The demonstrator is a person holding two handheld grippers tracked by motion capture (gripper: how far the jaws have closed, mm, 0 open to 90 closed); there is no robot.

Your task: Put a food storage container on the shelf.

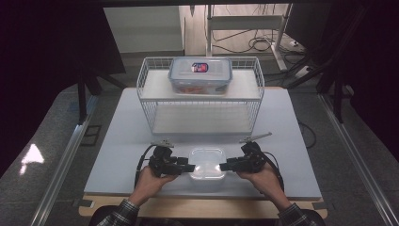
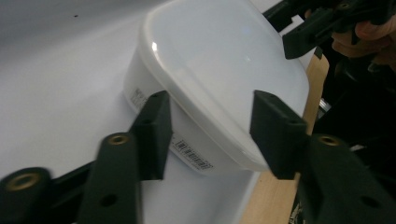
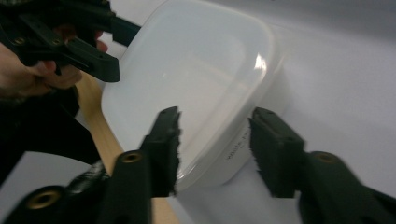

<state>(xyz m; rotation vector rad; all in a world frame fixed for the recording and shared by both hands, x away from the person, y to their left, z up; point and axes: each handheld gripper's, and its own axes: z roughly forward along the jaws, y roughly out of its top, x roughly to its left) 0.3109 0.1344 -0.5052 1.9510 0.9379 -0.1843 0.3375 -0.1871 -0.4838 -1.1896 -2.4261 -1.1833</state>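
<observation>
At the near edge of the white table, a translucent white plastic tub sits with its lid on, squarish with rounded corners and smooth, slightly glossy walls; its contents cannot be made out through the cloudy plastic. The left gripper meets it from one side and the right gripper from the other, each with its black jaws set about a corner of the tub. Whether the pads actually press on the plastic cannot be told. In the left gripper view a small printed label runs along the tub's side wall, too blurred to read; the right gripper view shows dark lettering on the wall, also unreadable. Farther back stands a white wire rack with two flat shelves. On its upper shelf rests a clear rectangular container with a bluish clip lid bearing a red-and-blue sticker, and something orange shows inside.
</observation>
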